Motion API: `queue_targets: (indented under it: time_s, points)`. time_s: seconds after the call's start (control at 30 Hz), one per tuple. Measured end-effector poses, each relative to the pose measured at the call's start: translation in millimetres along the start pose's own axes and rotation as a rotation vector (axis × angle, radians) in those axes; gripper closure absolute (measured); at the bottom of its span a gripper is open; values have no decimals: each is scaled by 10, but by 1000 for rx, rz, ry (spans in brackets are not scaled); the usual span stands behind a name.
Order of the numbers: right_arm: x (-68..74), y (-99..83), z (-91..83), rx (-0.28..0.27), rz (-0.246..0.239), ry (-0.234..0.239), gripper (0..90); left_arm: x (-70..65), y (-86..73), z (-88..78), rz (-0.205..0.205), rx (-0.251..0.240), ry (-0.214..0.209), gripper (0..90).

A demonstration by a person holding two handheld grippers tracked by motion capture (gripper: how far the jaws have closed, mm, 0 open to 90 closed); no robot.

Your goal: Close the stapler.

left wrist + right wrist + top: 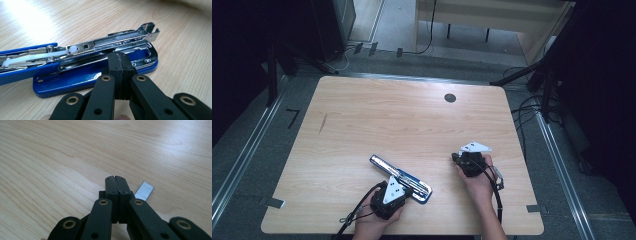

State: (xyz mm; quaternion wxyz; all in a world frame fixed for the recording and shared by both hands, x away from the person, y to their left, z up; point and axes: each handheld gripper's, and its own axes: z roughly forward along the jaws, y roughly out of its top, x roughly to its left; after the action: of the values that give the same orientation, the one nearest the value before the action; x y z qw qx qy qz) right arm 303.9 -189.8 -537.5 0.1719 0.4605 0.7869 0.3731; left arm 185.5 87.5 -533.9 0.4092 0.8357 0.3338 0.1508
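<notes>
Trouble could come if the right gripper [117,180], jaws shut tight and empty, bumps the little staple strip [144,191] lying just beside it, while the left gripper [122,58], shut too, presses the open blue stapler [82,62] near the table's [412,115] front edge.

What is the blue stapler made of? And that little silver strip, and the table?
Stapler: the blue base and lid look like glossy plastic or painted metal, since they shine smoothly; the open inner rail looks like bright polished steel, with mirror-like glints. Its white pusher looks like plastic.
Silver strip: probably a stick of metal staples, finely ribbed and shiny.
Table: pale wood or wood-look laminate, with visible grain lines.
</notes>
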Motion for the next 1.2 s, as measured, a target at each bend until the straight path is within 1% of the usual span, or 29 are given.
queue_targets:
  time_s: [0.2, 0.4, 0.47, 0.63, 0.67, 0.73, 0.77, 0.8, 0.83, 0.87, 0.93, 0.97, 1.03, 1.07, 1.17, 1.2]
  points:
    - [-50, -53, -27, 1, 13, -11, 900, 0, 0, 0, 1, 0, 0, 900]
    - [-88, -92, -49, 3, 13, -16, 900, 0, 0, 0, 1, 0, 0, 900]
    - [-111, -110, -68, 2, 28, -22, 900, -1, 0, -1, 2, 1, 1, 900]
    - [-144, -120, -92, -1, 24, -33, 900, -1, 0, -1, 2, 1, 0, 900]
    - [-156, -116, -112, -6, 29, -32, 900, -1, 0, 0, 2, 0, 1, 900]
    - [-182, -108, -134, -23, 24, -30, 900, -1, 1, -1, 2, 1, 1, 900]
    - [-182, -108, -134, -23, 24, -30, 900, -1, 1, -1, 2, 1, 1, 900]
    - [-217, -100, -160, -37, 24, -23, 900, -1, 0, 0, 2, 0, 1, 900]
    - [-217, -100, -160, -37, 24, -23, 900, -1, 0, 0, 2, 0, 1, 900]
    - [-261, -105, -186, -46, 26, -21, 900, -1, 0, 0, 2, 0, 1, 900]
    - [-294, -116, -198, -52, 28, -16, 836, -1, 0, 0, 2, 0, 1, 900]
    - [-311, -125, -202, -54, 24, -10, 825, -1, 0, 0, 2, 0, 1, 900]
    - [-319, -130, -204, -48, 17, -10, 824, -1, 1, -1, 2, 1, 0, 900]
    - [-334, -140, -203, -40, -1, -12, 820, -1, 1, -1, 2, 2, 1, 900]
    - [-342, -144, -203, -39, 0, -10, 814, -1, 1, -1, 4, 2, 1, 900]
    - [-355, -146, -201, -44, 0, -8, 798, -3, 0, -1, 3, 1, 3, 900]
